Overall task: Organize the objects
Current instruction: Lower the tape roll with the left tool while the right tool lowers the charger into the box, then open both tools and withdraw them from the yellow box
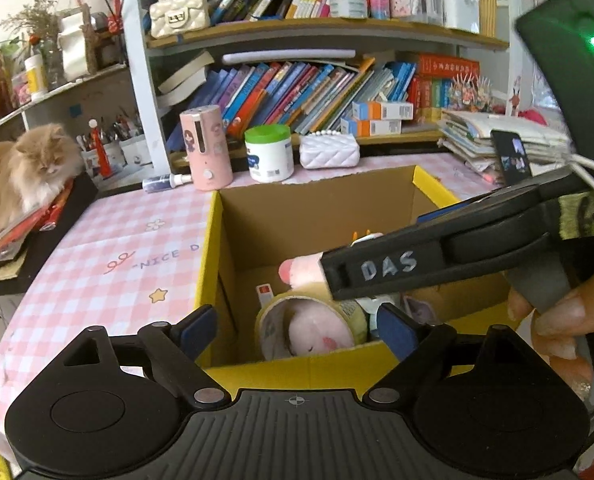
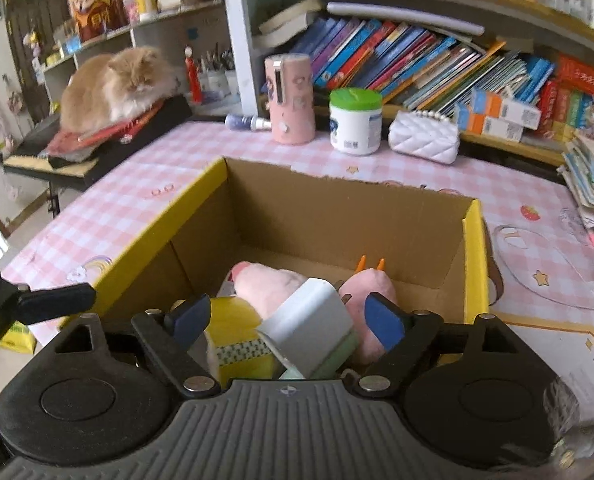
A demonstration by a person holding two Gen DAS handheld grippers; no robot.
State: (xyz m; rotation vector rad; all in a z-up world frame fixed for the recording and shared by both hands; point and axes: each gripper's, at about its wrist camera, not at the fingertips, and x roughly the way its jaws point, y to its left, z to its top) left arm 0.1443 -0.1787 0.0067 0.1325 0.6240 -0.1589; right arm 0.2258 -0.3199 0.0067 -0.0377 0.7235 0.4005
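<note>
A yellow cardboard box (image 1: 213, 248) stands open on the pink checked tablecloth; it also shows in the right wrist view (image 2: 475, 264). Inside lie a pink plush toy (image 1: 315, 330), a roll of yellowish tape (image 1: 269, 320) and small items. My left gripper (image 1: 297, 328) is open at the box's near rim, holding nothing. My right gripper (image 2: 287, 322) is open above the box, with a white and grey block (image 2: 313, 326) lying loose between its fingers over the plush (image 2: 265, 284) and the tape roll (image 2: 237, 332). In the left wrist view the right gripper's black finger (image 1: 381, 270) reaches over the box.
At the table's back stand a pink cylinder (image 1: 205, 146), a white jar with green lid (image 1: 269, 154) and a white quilted purse (image 1: 329, 150). A cat (image 1: 21, 172) lies on the left stand. Bookshelves fill the back. A phone (image 1: 511, 156) stands at right.
</note>
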